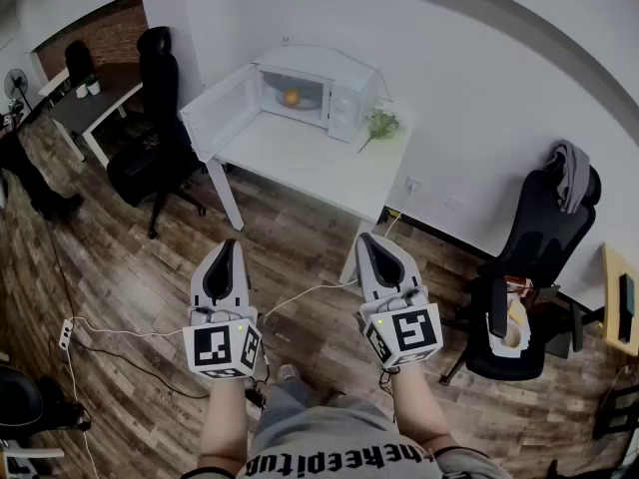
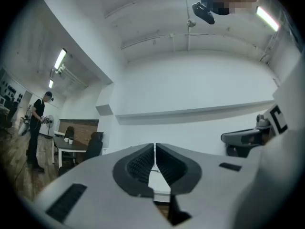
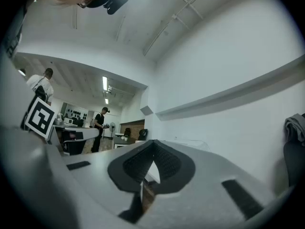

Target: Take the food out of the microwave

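Observation:
A white microwave stands on a white table by the far wall, its door swung wide to the left. Inside sits an orange piece of food on a pale dish. Both grippers hang over the wooden floor, well short of the table. My left gripper has its jaws together with nothing in them, and its own view shows the left gripper tips meeting. My right gripper is likewise shut and empty, as the right gripper tips show in its own view.
A small green plant stands right of the microwave. A black office chair sits left of the table and another chair at the right. Cables and a power strip lie on the floor. A person stands far left.

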